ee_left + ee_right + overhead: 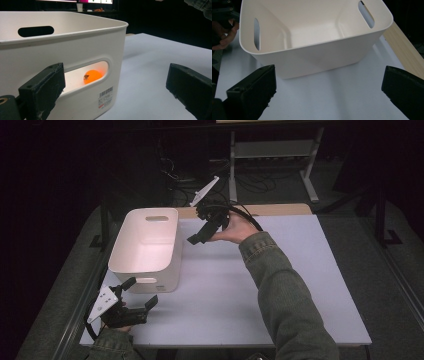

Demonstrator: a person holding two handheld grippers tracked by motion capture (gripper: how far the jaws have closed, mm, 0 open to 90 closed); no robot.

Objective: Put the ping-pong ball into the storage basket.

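Your right gripper (206,227) hovers above the tabletop (280,285) just beside the white bin (146,249), jaws apart and empty. Your left gripper (135,297) rests near the front left corner, jaws also spread, facing the bin's near handle slot. The bin stands toward the left edge, and an orange ball (92,76) lies inside, seen through that slot. You seem to be between steps, the drop apparently made. Next, draw the right gripper clear without nudging the bin.
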